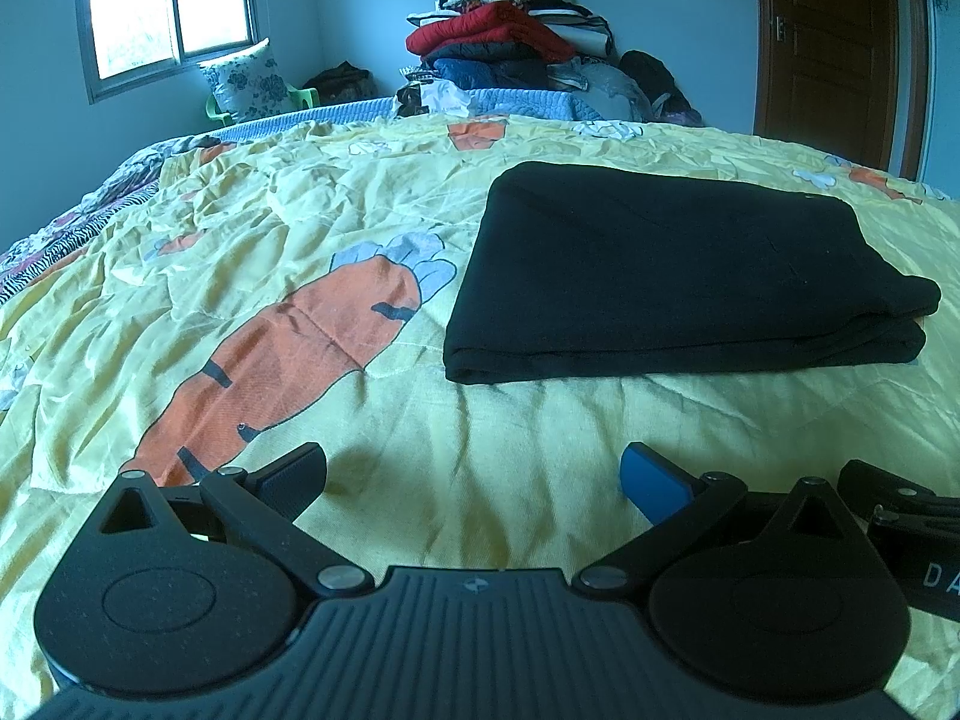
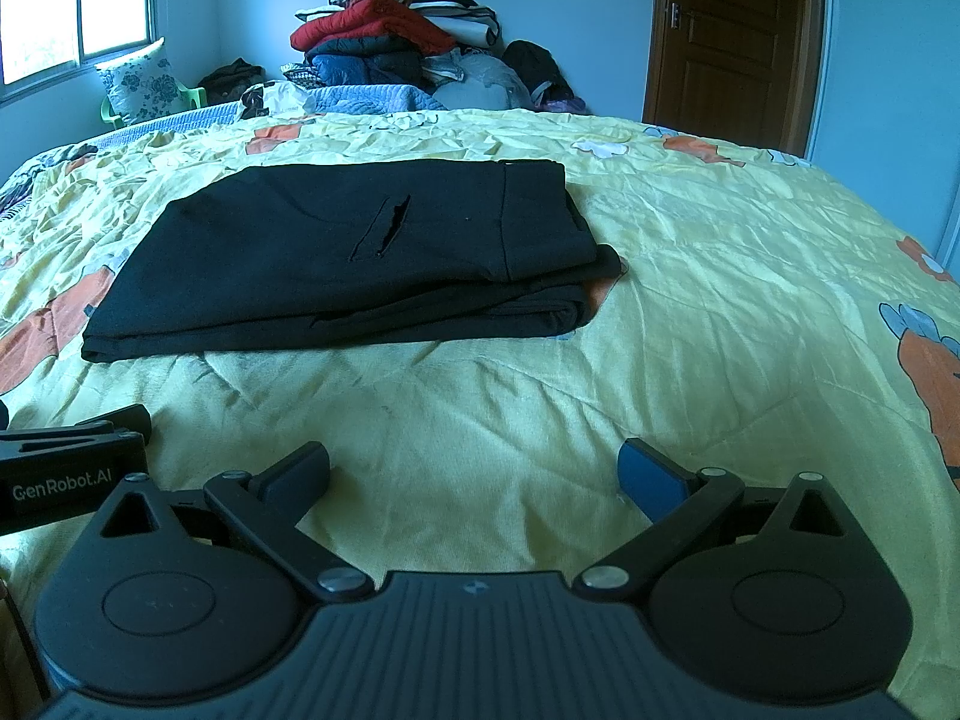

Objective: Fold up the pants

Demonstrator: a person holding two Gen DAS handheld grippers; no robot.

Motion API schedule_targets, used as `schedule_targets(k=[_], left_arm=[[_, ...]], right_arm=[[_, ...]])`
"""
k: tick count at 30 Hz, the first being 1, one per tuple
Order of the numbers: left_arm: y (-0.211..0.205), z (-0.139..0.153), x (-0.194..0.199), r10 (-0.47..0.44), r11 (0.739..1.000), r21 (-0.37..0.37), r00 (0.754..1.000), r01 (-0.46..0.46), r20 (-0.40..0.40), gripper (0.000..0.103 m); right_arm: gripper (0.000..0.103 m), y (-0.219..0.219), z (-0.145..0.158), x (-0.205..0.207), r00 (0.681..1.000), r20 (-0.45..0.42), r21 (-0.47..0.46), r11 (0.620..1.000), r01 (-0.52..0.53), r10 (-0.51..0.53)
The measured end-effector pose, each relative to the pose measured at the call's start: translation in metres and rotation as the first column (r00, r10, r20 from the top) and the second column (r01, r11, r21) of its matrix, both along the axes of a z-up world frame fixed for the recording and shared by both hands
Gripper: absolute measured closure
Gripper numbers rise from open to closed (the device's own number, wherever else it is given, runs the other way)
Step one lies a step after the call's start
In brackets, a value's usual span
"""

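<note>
Black pants [image 1: 672,270] lie folded into a flat rectangle on the yellow carrot-print bedspread [image 1: 300,210]. In the right wrist view the pants [image 2: 360,258] show a back pocket slit on top and stacked layers at the near right edge. My left gripper [image 1: 474,480] is open and empty, low over the bedspread, short of the pants and to their left. My right gripper [image 2: 474,474] is open and empty, also short of the pants, to their right. Each gripper's side shows in the other's view: the right one [image 1: 900,516] and the left one [image 2: 72,456].
A tall pile of clothes and quilts [image 1: 510,42] stands beyond the far edge of the bed. A floral pillow on a green chair [image 1: 246,84] sits under the window. A brown door [image 2: 732,36] is at the far right.
</note>
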State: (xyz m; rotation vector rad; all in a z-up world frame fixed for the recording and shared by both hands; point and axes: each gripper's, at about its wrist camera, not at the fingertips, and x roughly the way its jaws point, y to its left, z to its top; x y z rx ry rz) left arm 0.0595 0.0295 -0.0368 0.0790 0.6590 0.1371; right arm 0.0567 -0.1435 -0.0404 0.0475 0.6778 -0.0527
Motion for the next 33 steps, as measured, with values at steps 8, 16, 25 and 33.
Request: schedule_targets(k=[8,16,25,33], left_arm=[[0.0010,-0.0001,0.0004,-0.001,1.000,-0.010,1.000,0.001,-0.002,0.000],[0.0017,-0.0008,0.0007,-0.001,1.000,-0.015,1.000,0.001,-0.003,0.000],[0.0013,-0.0006,0.0008,-0.001,1.000,-0.017,1.000,0.001,-0.003,0.000],[0.0021,-0.0003,0.0015,-0.002,1.000,-0.020,1.000,0.002,-0.004,0.000]], right_arm=[[0.000,0.0001,0.0001,0.0000,1.000,0.000,0.000,1.000,0.000,0.000],[0.000,0.0001,0.0001,0.0000,1.000,0.000,-0.001,1.000,0.000,0.000],[0.000,0.0002,0.0001,0.0000,1.000,0.000,-0.001,1.000,0.000,0.000],[0.000,0.0001,0.0000,0.0000,1.000,0.000,-0.001,1.000,0.001,-0.001]])
